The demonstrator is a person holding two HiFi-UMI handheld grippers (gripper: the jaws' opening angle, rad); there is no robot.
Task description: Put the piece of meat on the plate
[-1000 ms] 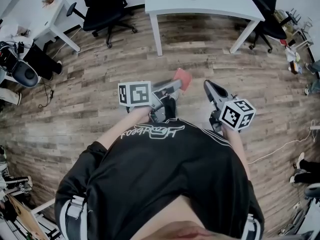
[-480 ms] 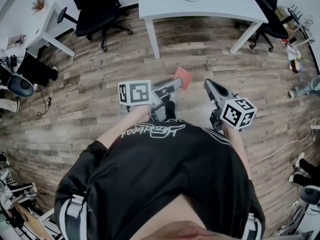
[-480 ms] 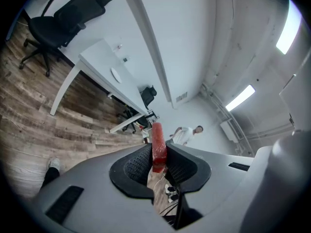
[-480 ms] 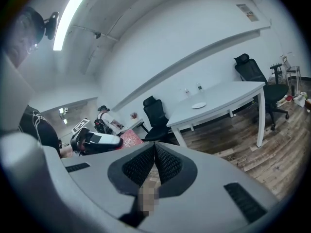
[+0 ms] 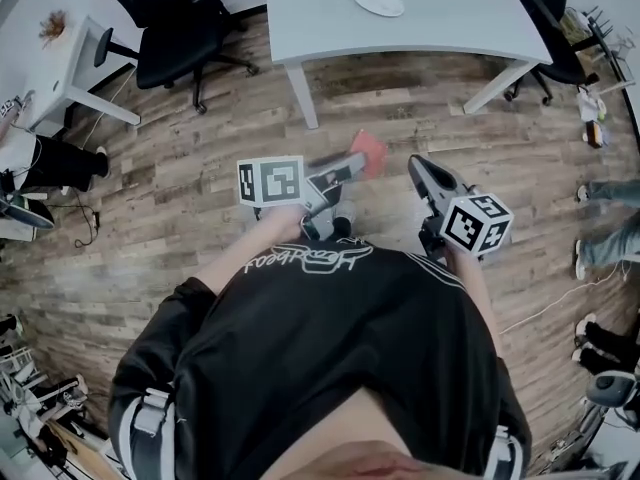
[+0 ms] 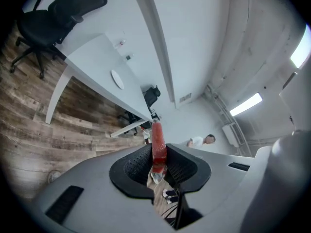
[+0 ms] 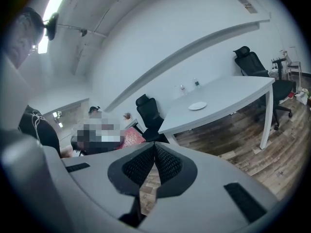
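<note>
Meat (image 6: 159, 142) is pinched in your left gripper's (image 5: 350, 166) jaws. The plate (image 5: 378, 0) lies well ahead on the counter (image 5: 470, 13). Your right gripper's (image 7: 154, 150) jaws are together and empty.

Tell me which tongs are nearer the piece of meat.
Left. The left tongs are clamped on the piece of meat; the right tongs, shut and empty, stand off to its right in the head view, not touching it.

Bright ceiling strip lights (image 6: 248, 104), fisheye-bent edges, slight blur.
</note>
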